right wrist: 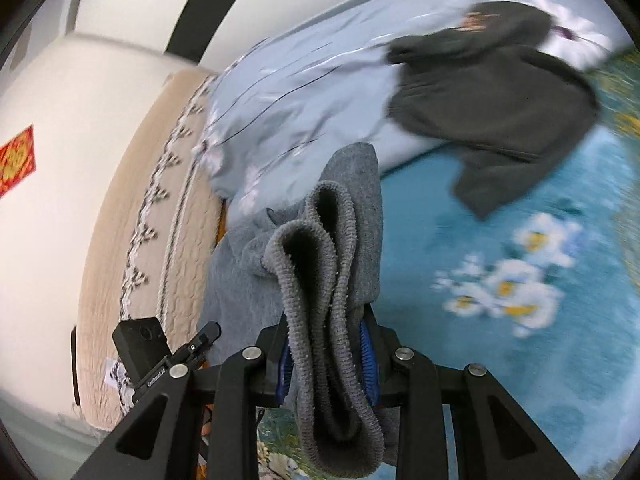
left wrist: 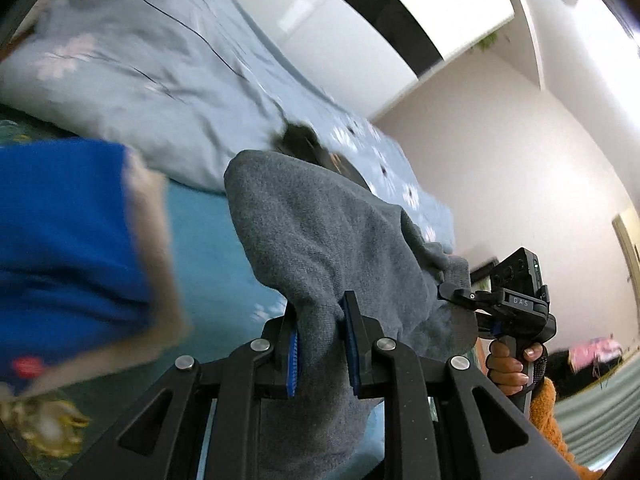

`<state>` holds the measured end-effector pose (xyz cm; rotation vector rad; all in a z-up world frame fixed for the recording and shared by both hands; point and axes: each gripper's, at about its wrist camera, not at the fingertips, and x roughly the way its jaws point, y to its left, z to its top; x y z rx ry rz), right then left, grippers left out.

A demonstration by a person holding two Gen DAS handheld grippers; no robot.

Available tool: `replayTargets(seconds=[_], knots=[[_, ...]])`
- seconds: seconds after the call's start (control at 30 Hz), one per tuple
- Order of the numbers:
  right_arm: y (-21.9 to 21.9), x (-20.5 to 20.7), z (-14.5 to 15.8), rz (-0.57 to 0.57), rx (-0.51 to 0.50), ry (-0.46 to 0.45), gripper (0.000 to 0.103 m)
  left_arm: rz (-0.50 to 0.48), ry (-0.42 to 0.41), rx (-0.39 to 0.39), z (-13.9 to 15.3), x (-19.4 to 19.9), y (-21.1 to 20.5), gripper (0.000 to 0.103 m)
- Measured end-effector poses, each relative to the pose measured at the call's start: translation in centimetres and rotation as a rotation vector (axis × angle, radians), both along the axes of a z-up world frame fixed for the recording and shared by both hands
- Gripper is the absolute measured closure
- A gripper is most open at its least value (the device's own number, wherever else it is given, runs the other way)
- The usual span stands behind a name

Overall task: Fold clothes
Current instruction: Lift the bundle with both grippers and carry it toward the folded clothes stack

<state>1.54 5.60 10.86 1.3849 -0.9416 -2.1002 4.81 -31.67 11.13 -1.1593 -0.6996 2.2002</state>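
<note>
Though blurred, folded blue garment (left wrist: 72, 240) leftward.

I see my right gripper (right wrist: 326, 360) with its jaws clamped on a bunched grey knit (right wrist: 332, 280), ribbed hem folded between the blue pads (right wrist: 367, 364). Beyond the jaws to the right lies a dark hoodie (right wrist: 500, 112) on a floral quilt (right wrist: 288, 92). The other gripper (right wrist: 200, 340) sits just left.

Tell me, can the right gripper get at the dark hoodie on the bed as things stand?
Probably not yet. The right gripper is shut on the grey sweater, as is the left gripper. The dark hoodie lies uncovered on the bed ahead, but the fingers are full.
</note>
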Motion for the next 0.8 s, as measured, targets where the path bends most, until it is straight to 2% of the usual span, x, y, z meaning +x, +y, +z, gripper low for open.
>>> replayTargets(seconds=[0.33,0.5,0.63,0.8], knots=[[-16.4,-6.1,1.2,0.208,0.016,-0.025,0.073,0.204,0.084,-0.022,3.1,0.8,-13.8,0.084],[-22.7,-8.1,1.2,0.27,0.029,-0.029,0.073,0.304,0.085,-0.009,2.4,1.6,-19.0,0.084],[-26.0,-9.4,0.6,0.315,0.086,-0.037,0.073,0.35,0.065,0.011,0.9,1.3,-21.2,0.084],[-26.9,-10.6,-0.8,0.326,0.121,-0.041,0.073,0.374,0.036,0.036,-1.7,0.8,-22.4,0.084]])
